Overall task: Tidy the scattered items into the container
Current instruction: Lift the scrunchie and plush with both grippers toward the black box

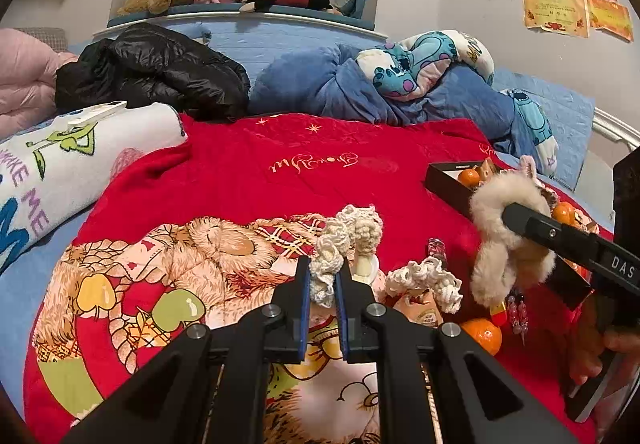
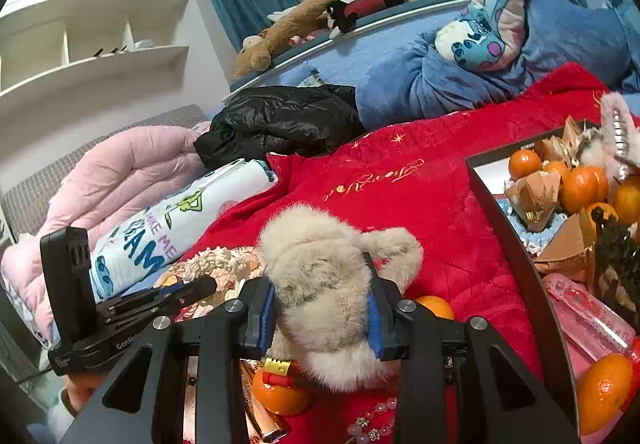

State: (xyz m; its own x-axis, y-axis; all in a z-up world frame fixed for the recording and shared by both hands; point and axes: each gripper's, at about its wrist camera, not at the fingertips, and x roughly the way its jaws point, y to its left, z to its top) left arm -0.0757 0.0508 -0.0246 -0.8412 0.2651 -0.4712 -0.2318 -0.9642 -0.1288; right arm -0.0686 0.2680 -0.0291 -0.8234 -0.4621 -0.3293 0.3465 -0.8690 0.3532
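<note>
The right hand-held gripper (image 2: 320,318) is clenched on a beige fur scrunchie (image 2: 320,284), just beside the black box (image 2: 516,244) — the left hand-held gripper (image 1: 322,284) pinches a cream crochet scrunchie (image 1: 324,276). Only the right wrist view shows the box's oranges (image 2: 584,188).

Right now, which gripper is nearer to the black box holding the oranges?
Right. The right gripper, shut on a fluffy beige scrunchie, hangs just beside the black box. The left gripper, clamping a cream crocheted scrunchie, sits farther off across the red quilt.
</note>
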